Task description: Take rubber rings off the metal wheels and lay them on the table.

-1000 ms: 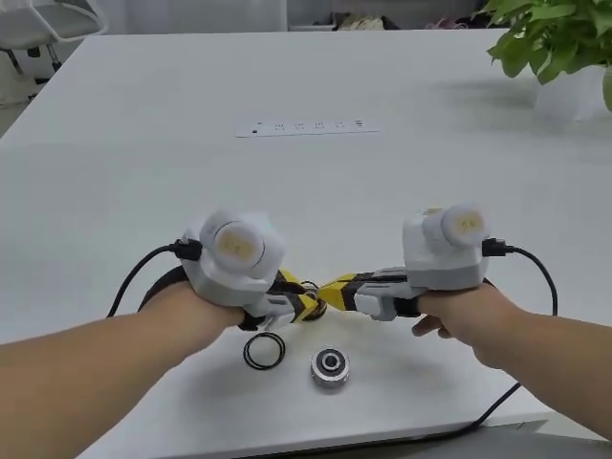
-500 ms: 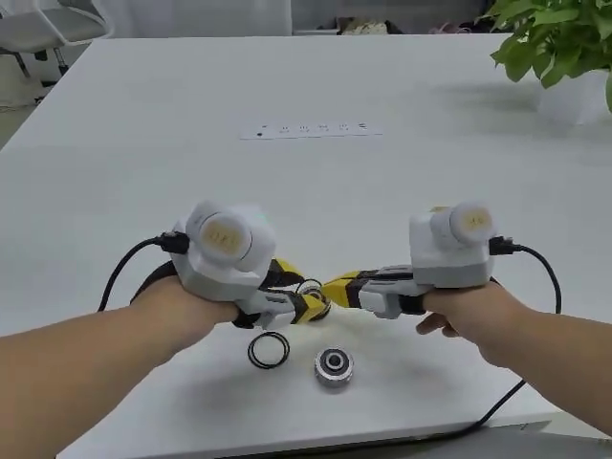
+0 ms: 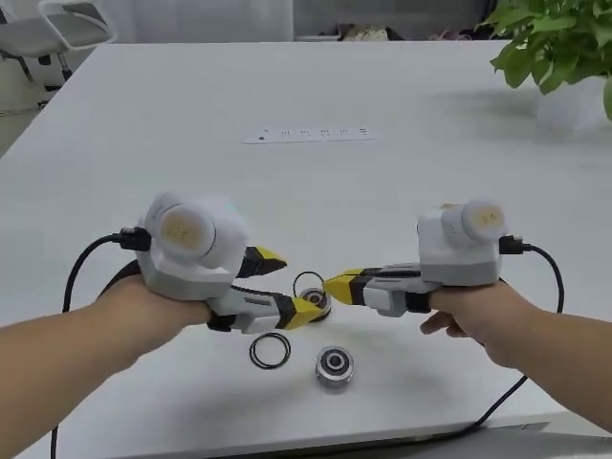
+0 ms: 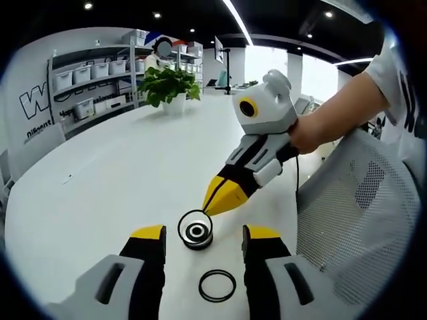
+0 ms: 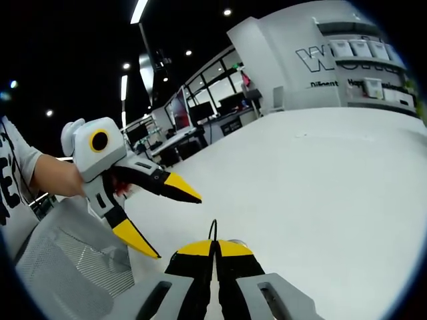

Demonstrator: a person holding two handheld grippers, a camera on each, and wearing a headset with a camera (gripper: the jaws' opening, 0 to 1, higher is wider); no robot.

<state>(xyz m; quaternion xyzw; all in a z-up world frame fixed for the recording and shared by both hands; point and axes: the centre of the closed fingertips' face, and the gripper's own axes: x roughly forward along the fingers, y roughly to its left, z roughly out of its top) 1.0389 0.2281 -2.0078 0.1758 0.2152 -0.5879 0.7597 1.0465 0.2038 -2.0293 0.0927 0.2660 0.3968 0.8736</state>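
A small metal wheel [image 4: 195, 232] sits between the jaws of my left gripper [image 4: 204, 235], which stand open and apart from it. My right gripper [image 3: 330, 285] is shut on a thin black rubber ring [image 5: 213, 228] at that wheel's rim; the ring [image 3: 308, 275] stands up as a loop beside the right tip. In the head view the left gripper [image 3: 294, 283] is spread wide around the wheel [image 3: 316, 302]. Whether this wheel rests on the table I cannot tell. A second wheel [image 3: 334, 364] and loose black rings [image 3: 270, 350] lie on the table near the front edge.
The white table [image 3: 306, 191] stretches far ahead, with a row of flush sockets [image 3: 311, 134] in the middle. A potted plant [image 3: 550, 38] stands at the back right. Black cables [image 3: 535, 277] trail from both grippers toward the near edge.
My left gripper has opened and drawn back to the left, off the wheel. The right gripper stays shut at the same spot, with the ring loop now showing beside its tip.
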